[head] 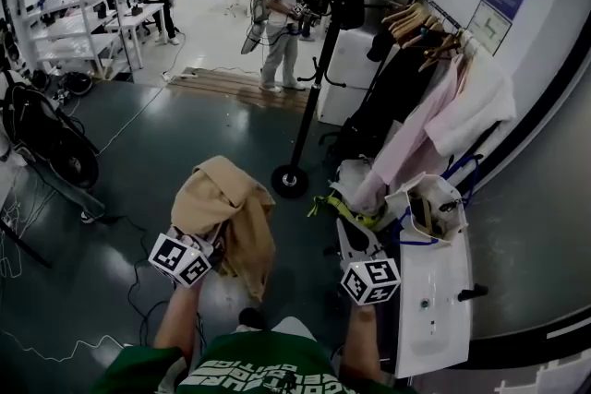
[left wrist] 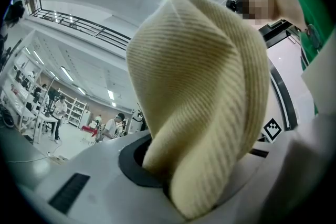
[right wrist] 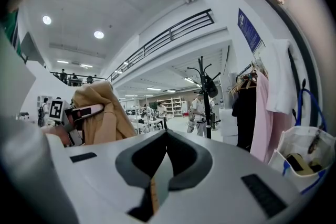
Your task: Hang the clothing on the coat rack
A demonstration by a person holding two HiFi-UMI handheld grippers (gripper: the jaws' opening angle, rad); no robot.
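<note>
Two claws in play: my left gripper (left wrist: 157, 178) is clamped on the tan garment (head: 222, 203), raised just left of the coat rack (head: 319, 60) base. My right gripper (right wrist: 166, 165) has its jaws pressed together, empty. Right of that base, a white tote bag (head: 450, 198) holds dark items I can't identify.

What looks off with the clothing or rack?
The beige garment is bunched in a heap over the left gripper, clamped in its jaws rather than spread for hanging. The coat rack stands upright; nothing else stands out.
</note>
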